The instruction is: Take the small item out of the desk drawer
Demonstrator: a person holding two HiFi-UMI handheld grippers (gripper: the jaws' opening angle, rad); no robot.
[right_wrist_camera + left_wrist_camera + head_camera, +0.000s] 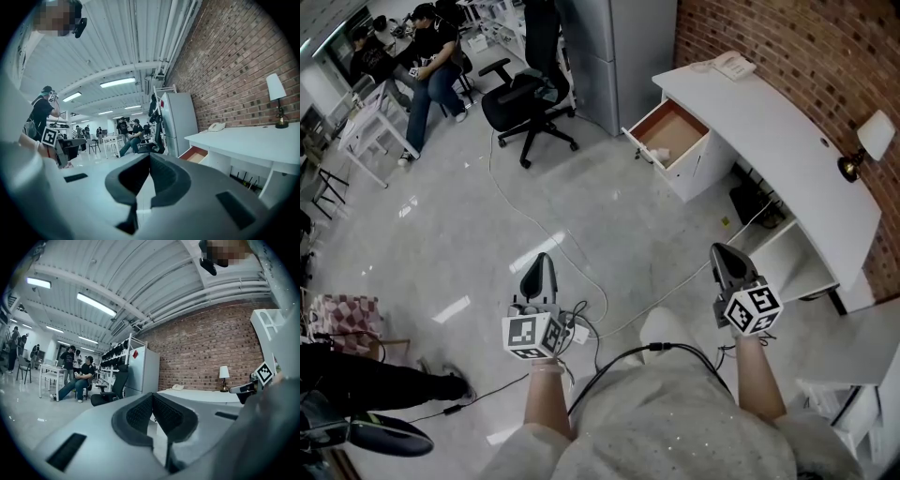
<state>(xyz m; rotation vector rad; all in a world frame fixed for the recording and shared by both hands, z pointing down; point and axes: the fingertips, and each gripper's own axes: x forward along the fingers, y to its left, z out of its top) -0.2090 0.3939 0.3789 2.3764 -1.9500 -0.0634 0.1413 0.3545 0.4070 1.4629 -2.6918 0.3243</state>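
1. Head view: a glossy grey floor [469,234] spreads below a rough red brick wall [787,47].
2. A long, curved, smooth white bench [797,141] follows that wall.
3. Its drawer [673,127] stands pulled out, a box that is brown inside.
4. The left hand-held gripper [541,259] and right hand-held gripper [722,251] have their dark ribbed pads pressed together, empty, well apart from the drawer.
5. A small pale item [659,153] lies inside the drawer, near its front.

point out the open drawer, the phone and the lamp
open drawer [673,122], head view, on its bare wooden bottom
phone [733,65], head view, middle of its body
lamp [875,134], head view, on its white shade
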